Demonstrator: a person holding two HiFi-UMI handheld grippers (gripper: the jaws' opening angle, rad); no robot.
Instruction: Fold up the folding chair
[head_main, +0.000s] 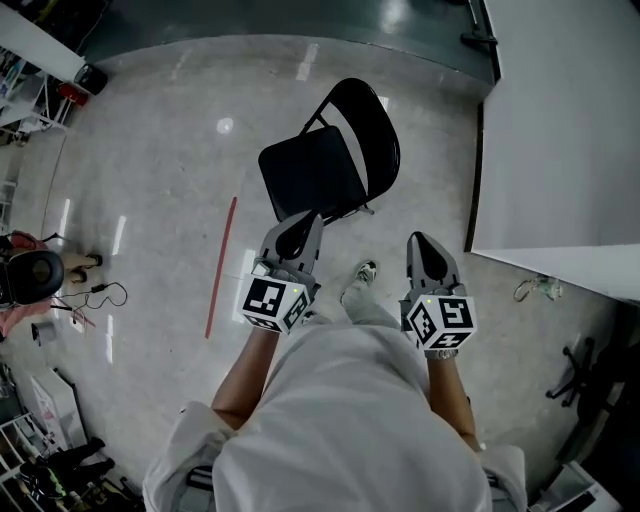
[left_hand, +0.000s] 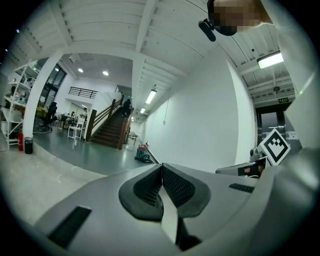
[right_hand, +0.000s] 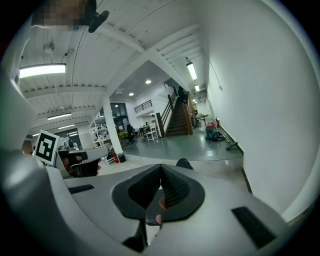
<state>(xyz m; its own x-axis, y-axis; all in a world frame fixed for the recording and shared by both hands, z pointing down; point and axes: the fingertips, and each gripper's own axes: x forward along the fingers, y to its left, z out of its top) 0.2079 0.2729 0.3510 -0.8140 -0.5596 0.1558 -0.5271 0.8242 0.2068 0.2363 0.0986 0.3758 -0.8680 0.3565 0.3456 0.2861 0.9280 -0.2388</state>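
Observation:
A black folding chair (head_main: 330, 160) stands unfolded on the pale floor ahead of me, its seat toward me and its rounded backrest on the far right. My left gripper (head_main: 293, 232) hangs just short of the seat's near edge, jaws shut and empty. To the right of the chair my right gripper (head_main: 424, 245) is held out at about the same distance, also shut with nothing in it. In the right gripper view only the top of the chair backrest (right_hand: 184, 163) peeks over the jaws. The left gripper view shows no chair.
A white wall (head_main: 560, 120) runs close on the right of the chair. A red tape line (head_main: 221, 265) lies on the floor to the left. Cables and a dark round object (head_main: 35, 272) sit far left. A black stand base (head_main: 585, 370) is at the lower right.

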